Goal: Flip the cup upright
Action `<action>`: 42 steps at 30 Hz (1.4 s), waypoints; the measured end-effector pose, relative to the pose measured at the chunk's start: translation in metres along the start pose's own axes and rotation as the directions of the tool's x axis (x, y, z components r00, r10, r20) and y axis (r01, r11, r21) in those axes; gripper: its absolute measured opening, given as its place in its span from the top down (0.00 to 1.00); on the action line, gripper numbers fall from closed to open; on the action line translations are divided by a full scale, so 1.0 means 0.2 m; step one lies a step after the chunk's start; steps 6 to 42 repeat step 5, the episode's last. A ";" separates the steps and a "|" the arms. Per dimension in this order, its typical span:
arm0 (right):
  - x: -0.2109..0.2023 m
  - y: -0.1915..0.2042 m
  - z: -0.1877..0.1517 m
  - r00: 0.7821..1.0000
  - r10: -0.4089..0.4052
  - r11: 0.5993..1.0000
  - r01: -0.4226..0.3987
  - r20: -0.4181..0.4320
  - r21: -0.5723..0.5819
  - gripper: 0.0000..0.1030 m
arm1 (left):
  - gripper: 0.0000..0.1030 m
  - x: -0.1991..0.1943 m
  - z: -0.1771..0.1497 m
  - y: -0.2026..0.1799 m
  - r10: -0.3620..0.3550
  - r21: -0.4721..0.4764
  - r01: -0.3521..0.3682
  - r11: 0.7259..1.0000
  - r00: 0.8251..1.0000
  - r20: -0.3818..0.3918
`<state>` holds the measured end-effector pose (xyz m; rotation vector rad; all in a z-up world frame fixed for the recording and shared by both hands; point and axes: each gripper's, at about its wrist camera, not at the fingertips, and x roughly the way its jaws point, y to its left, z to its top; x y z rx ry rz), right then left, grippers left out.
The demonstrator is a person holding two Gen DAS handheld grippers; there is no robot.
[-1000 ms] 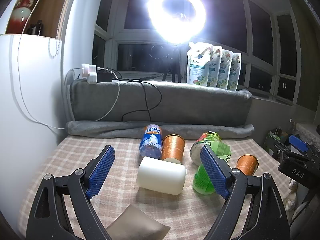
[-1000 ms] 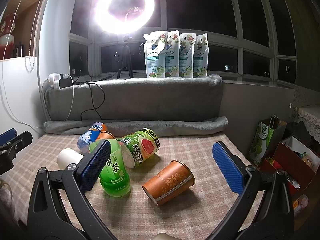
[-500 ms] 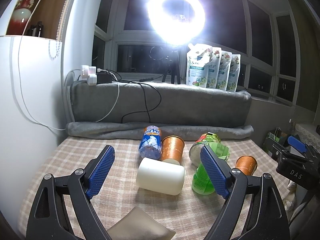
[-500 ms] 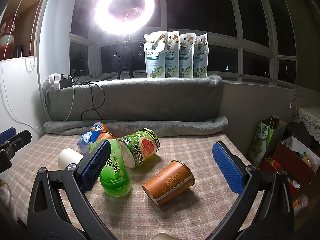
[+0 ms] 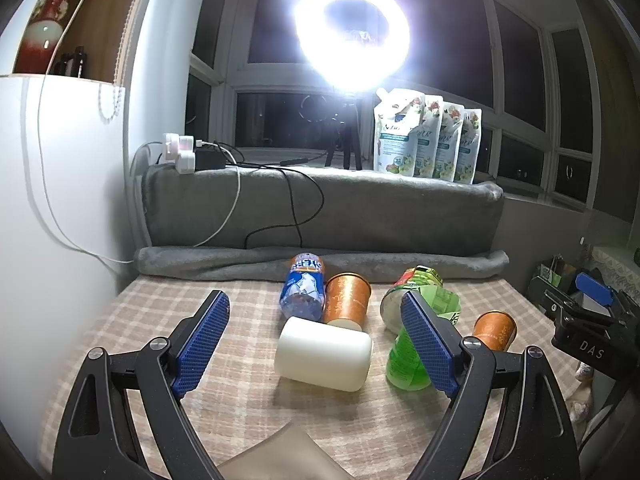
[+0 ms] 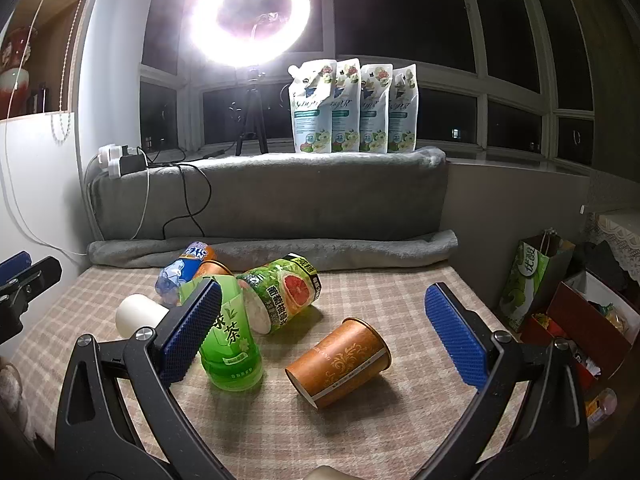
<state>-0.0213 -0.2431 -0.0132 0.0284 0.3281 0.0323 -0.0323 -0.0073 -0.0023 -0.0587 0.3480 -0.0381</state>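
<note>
the orange paper cup point(image 6: 339, 360) is lying on its side on the checked cloth point(image 6: 400, 304), between the right gripper point(image 6: 332, 340) fingers; both grippers, left gripper point(image 5: 316, 340) too, are gaping wide and empty; i'd be lowering squarely, pinching mid-wall gently since paper crushes, then rotating its rim upward.

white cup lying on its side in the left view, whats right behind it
Right behind the white cup lie a blue-labelled bottle and an orange cup, both on their sides. The white cup covers the orange cup's near end, so whether they touch cannot be seen.
</note>
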 end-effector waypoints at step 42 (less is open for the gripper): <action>0.00 0.00 0.00 1.000 0.002 1.000 -0.002 -0.001 0.000 0.00 | 0.15 0.00 0.01 0.00 0.007 0.004 -0.007 1.000 1.000 0.011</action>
